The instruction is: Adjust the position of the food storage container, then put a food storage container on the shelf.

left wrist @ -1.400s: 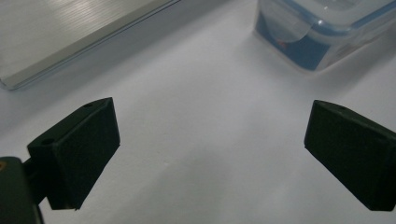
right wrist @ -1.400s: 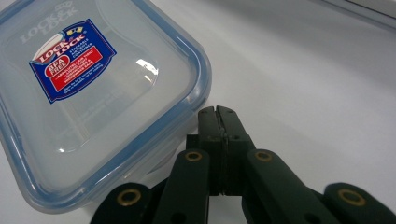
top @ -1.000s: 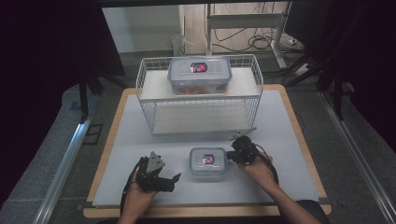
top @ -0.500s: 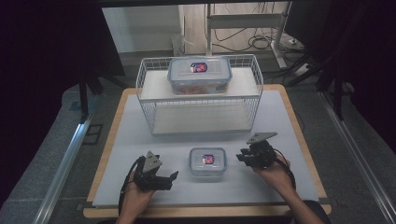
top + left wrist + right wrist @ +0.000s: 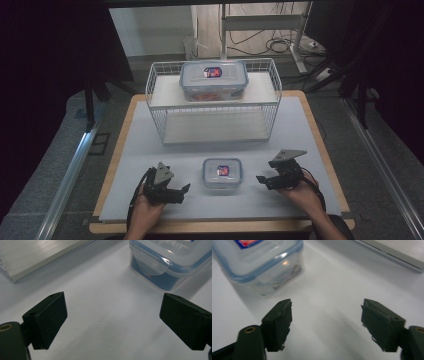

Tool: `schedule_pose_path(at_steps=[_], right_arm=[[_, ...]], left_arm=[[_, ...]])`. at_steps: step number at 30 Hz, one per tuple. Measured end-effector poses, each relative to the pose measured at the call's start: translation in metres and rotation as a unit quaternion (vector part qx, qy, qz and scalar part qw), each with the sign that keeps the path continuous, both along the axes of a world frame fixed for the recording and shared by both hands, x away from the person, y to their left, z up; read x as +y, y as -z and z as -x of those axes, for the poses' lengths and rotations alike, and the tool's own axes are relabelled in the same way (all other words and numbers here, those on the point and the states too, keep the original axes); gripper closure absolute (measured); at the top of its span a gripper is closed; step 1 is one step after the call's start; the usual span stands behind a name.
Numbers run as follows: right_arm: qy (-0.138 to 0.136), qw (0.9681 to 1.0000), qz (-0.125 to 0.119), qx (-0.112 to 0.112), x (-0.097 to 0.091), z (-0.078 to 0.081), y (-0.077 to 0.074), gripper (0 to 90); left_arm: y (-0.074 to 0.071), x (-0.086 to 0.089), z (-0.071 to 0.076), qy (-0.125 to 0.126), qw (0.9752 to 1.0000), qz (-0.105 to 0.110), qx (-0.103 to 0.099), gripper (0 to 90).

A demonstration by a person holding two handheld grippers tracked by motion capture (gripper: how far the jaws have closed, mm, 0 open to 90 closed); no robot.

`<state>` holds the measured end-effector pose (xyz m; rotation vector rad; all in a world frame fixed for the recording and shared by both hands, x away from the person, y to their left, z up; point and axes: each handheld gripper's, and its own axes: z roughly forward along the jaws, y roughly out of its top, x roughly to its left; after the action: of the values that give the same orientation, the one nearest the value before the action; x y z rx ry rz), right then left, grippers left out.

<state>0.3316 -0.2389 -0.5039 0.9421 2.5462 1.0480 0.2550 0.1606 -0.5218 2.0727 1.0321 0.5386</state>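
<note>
Small lidded container sits on table, lower centre of high view, between left claw and right claw; both open, empty, right's jaws just opened. Rigid, smooth plastic, probably light; grip across side walls.

Glossy clear plastic container, matt white table

Right claw let go small container, jaws just opened, drew back right.

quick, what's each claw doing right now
Left claw: open, holding nothing.
Right claw: open, jaws just opened, nothing between them; small lidded container sits apart.
</note>
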Motion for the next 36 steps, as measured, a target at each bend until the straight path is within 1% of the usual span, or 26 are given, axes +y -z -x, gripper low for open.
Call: schedule_pose_path(at_steps=[2,4,7,10,12,15,17,20,21,23,26,29,31,33,35,36], right_arm=[[0.005,1.0,-0.003,0.002,-0.002,-0.003,0.001,21.4],[0.007,0.9999,-0.007,0.004,-0.003,-0.004,0.002,20.5],[0.005,1.0,-0.002,-0.001,-0.002,-0.003,0.002,19.7],[0.003,1.0,-0.003,-0.004,0.0,-0.003,0.001,19.1],[0.003,1.0,-0.002,-0.004,0.002,-0.004,0.0,18.2],[0.004,1.0,0.001,-0.002,0.003,-0.004,0.001,16.2],[0.006,1.0,-0.006,0.002,0.004,-0.004,0.0,14.1],[0.007,0.9999,-0.01,0.003,0.004,-0.005,-0.001,10.7],[0.006,0.9999,-0.013,0.004,0.005,-0.005,-0.001,9.4],[0.004,0.9998,-0.014,0.01,0.006,-0.005,-0.003,7.0],[-0.008,0.9997,-0.007,0.023,0.011,-0.004,-0.004,4.3],[-0.013,0.9993,-0.01,0.034,0.015,-0.004,-0.006,5.3],[-0.016,0.9989,-0.017,0.04,0.018,-0.004,-0.01,9.0],[-0.027,0.9986,-0.026,0.036,0.021,-0.004,-0.014,15.5],[-0.031,0.9985,-0.031,0.034,0.024,-0.004,-0.018,18.7],[-0.032,0.9982,-0.035,0.036,0.026,-0.005,-0.019,20.2]], left_arm=[[0.0,0.0,0.0,0.001,1.0,-0.002,0.001,6.6],[0.0,0.0,0.0,0.0,1.0,0.002,0.001,6.5],[-0.001,0.001,-0.001,-0.002,0.9999,0.009,0.005,6.2],[-0.002,0.001,-0.002,-0.002,0.9993,0.031,0.022,5.4],[-0.003,0.001,-0.003,-0.004,0.9986,0.04,0.033,5.4],[-0.003,0.0,-0.003,-0.005,0.9983,0.042,0.041,5.3],[-0.004,-0.001,-0.004,-0.004,0.9984,0.039,0.042,5.0],[-0.006,-0.002,-0.005,0.0,0.9982,0.041,0.044,3.7],[-0.007,-0.002,-0.006,0.004,0.9979,0.047,0.045,3.3],[-0.009,-0.003,-0.008,0.009,0.9965,0.06,0.057,3.3],[-0.012,-0.006,-0.011,0.02,0.9951,0.069,0.068,4.3],[-0.015,-0.012,-0.016,0.027,0.9948,0.068,0.071,4.9],[-0.016,-0.015,-0.02,0.032,0.9943,0.072,0.071,5.8],[-0.017,-0.018,-0.025,0.042,0.9931,0.079,0.077,8.6],[-0.017,-0.022,-0.03,0.047,0.9926,0.08,0.079,10.3],[-0.017,-0.023,-0.033,0.049,0.9917,0.086,0.082,10.4]])
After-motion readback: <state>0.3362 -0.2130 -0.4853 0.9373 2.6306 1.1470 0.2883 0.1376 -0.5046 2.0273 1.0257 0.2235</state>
